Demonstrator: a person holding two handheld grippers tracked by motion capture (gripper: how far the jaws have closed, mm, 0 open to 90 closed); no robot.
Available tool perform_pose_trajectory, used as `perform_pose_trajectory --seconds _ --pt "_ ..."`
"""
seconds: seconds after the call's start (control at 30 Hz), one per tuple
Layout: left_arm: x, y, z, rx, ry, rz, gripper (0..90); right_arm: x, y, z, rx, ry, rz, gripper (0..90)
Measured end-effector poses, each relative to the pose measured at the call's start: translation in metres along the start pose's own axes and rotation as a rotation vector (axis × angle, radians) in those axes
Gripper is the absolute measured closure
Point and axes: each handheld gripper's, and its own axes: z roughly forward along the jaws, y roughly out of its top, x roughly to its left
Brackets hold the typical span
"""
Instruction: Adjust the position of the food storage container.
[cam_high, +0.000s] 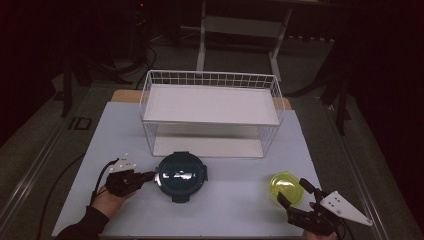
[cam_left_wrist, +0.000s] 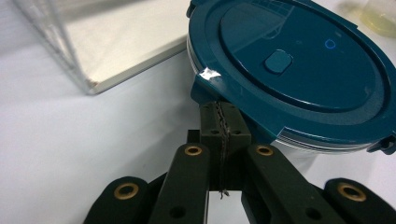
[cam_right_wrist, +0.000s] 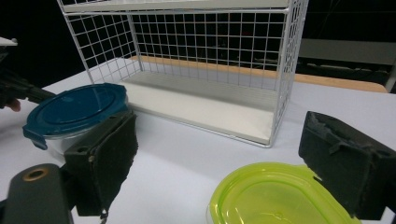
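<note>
**A:** Dark room all round, one pale worktop (cam_high: 210, 200) lit in the middle with a white wire rack (cam_high: 212, 112) at the back. What's on the left?

**B:** Left gripper (cam_high: 150, 175), jaws pressed together with nothing between them, tips against the side clip of the teal-lidded container (cam_high: 180, 175), which sits in front of the rack.

**A:** So a nudge, not a grasp?

**B:** That's my reading: it is pushing or prying at the latch. Next it likely needs the jaws opened and set around the rim or clip.

**A:** And to the right?

**B:** The yellow-green lidded container (cam_high: 286, 188) sits near the front right corner. The right gripper (cam_high: 294, 192) has its jaws spread wide on either side of it, not touching; closing on it would come next.
</note>
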Motion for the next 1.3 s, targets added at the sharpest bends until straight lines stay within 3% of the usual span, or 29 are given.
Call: perform_pose_trajectory --seconds 0.5,0.93,1.07,1.1,1.2,1.27,1.3 --pt "-0.016 0.014 0.022 0.006 -0.042 0.02 88.7 0.001 0.0 0.001 0.005 0.003 0.0 11.2" --pt "-0.015 0.016 0.024 -0.001 -0.057 0.013 88.1 -0.001 -0.001 0.002 0.011 0.016 0.01 11.0" --pt "-0.014 0.017 0.013 -0.032 -0.069 0.0 72.9 0.0 -0.001 0.002 0.011 0.015 0.003 10.7" --pt "-0.013 0.018 0.01 -0.038 -0.077 -0.007 65.6 0.0 0.0 0.002 0.013 0.016 0.004 10.7" --pt "-0.015 0.02 -0.001 -0.077 -0.127 -0.021 52.6 0.002 0.0 0.004 0.016 0.012 -0.012 10.7" --pt "-0.02 0.022 -0.01 -0.116 -0.159 -0.028 39.8 0.004 0.001 0.004 0.012 0.006 -0.029 10.7" --pt "-0.02 0.022 -0.01 -0.116 -0.159 -0.028 26.6 0.004 0.001 0.004 0.012 0.006 -0.029 10.7"
